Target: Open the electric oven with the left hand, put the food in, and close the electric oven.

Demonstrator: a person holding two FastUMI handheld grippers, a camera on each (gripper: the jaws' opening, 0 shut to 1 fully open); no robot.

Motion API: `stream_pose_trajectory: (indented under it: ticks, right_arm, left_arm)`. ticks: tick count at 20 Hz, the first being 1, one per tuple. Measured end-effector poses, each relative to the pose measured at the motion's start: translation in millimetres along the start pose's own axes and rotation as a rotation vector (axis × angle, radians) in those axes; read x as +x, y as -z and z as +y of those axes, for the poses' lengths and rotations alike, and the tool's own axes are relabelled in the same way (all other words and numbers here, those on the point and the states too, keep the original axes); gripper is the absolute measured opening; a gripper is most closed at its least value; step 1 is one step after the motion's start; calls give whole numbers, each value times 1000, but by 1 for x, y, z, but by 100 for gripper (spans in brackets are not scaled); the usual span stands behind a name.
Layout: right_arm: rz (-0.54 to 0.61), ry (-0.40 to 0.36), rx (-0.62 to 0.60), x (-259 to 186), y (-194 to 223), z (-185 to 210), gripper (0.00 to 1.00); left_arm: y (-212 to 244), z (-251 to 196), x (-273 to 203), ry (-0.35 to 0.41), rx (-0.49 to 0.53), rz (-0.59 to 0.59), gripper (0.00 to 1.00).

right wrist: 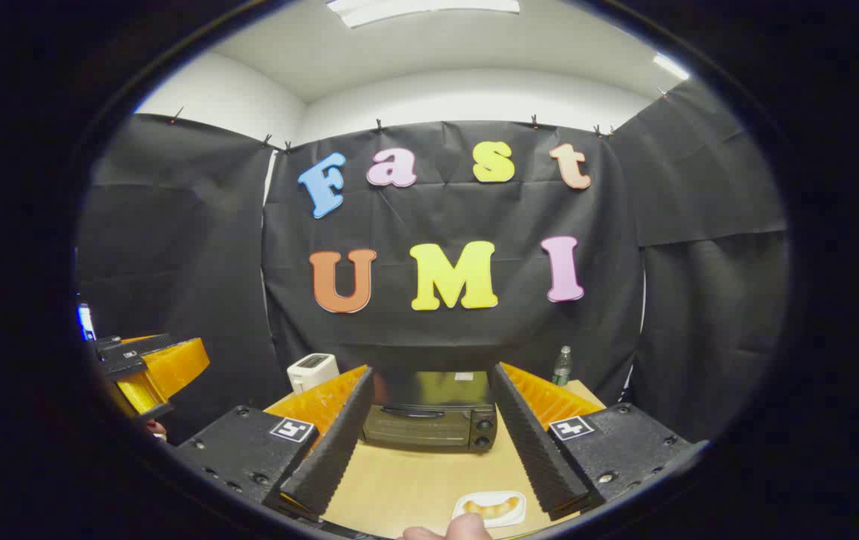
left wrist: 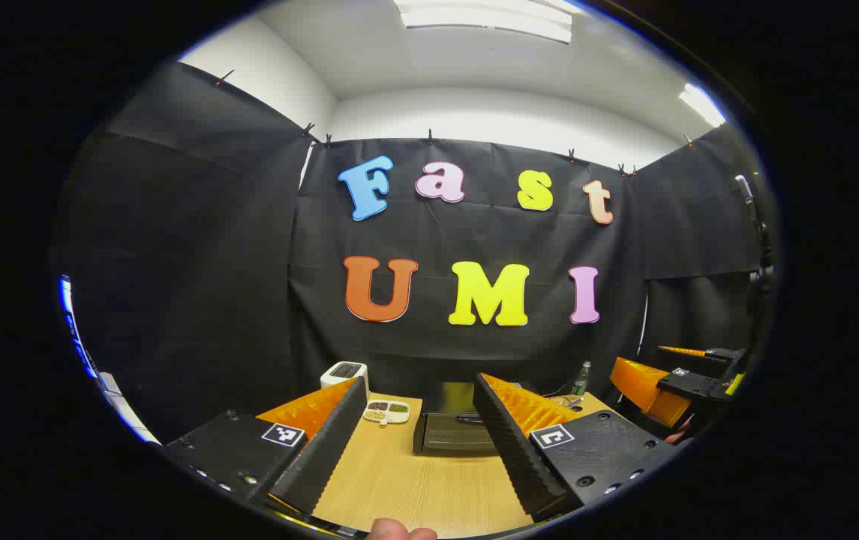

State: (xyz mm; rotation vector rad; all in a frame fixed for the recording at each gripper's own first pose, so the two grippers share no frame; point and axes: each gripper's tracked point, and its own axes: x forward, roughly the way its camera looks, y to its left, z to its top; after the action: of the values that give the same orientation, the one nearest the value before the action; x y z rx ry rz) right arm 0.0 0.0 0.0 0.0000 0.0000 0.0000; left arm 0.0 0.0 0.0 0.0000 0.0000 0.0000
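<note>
Nearest you in the right gripper view, the food (right wrist: 492, 508) lies on its small white plate (right wrist: 467, 501) on the wooden table (right wrist: 406, 480), just below and between your right gripper (right wrist: 429, 431)'s fingers, which stand wide apart and hold nothing; its long axis runs across your line of reach. Your left gripper (left wrist: 418, 435) is likewise spread wide and empty. Straight ahead of it, farther back on the table, sits the electric oven (right wrist: 429, 420), door shut, its handle (right wrist: 412, 412) a horizontal bar along the top of the door. So the handle lies dead ahead of your left gripper, crosswise to the fingers, and looks best approached from above. Beyond stand a white toaster (left wrist: 344, 373), a small snack dish (left wrist: 386, 410) and a bottle (right wrist: 562, 365).
</note>
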Motion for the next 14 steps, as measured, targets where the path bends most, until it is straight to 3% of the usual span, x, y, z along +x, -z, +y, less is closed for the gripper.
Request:
stream_pose_trajectory:
  ticks: [7, 14]
  right_arm:
    - [6, 49, 6, -2, 5, -21, 96]
    - [21, 53, 18, 3, 10, -23, 96]
  left_arm:
    - [12, -21, 6, 47, -9, 23, 94]
    - [20, -24, 12, 48, -4, 35, 94]
